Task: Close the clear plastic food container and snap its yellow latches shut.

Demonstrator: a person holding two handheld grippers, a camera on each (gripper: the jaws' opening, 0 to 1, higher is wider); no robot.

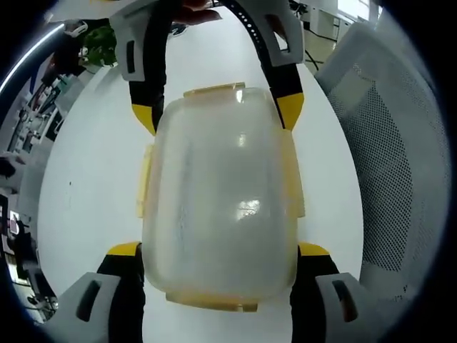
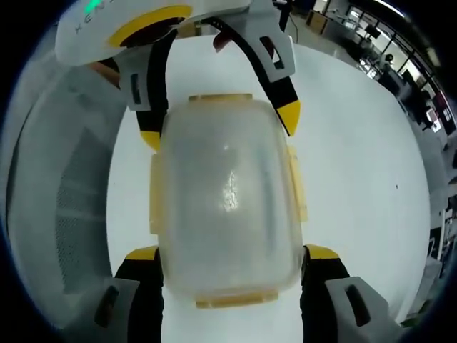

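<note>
Resting on the white table (image 1: 93, 186), the clear plastic food container (image 1: 218, 207) sits between the two grippers, which face each other from opposite ends of it. Its lid is on, and the frosted top catches a few bright reflections.

In the left gripper view, the left gripper (image 1: 218, 250) stands with its two yellow-tipped jaws spread wide, one on each long side of the container at the near end. The tips sit right against the side walls; whether they press on it or only flank it cannot be told. The right gripper (image 1: 218, 114) comes in from the far end of that view, its jaws likewise set apart on either side of the container's far corners.

In the right gripper view the arrangement is mirrored: the right gripper (image 2: 232, 254) has its jaws spread around the near end of the container (image 2: 225, 196), and the left gripper (image 2: 221, 121) straddles the far end.

The yellow latches (image 1: 214, 91) run along all four edges of the lid. The side latches (image 2: 294, 182) appear to stick outward a little from the walls, while the end ones lie close along the rim; whether any is fully snapped cannot be made out.

A grey mesh chair back (image 1: 385, 171) stands just beside the table on the right of the left gripper view. A green plant (image 1: 100, 44) sits far off at the table's edge.
</note>
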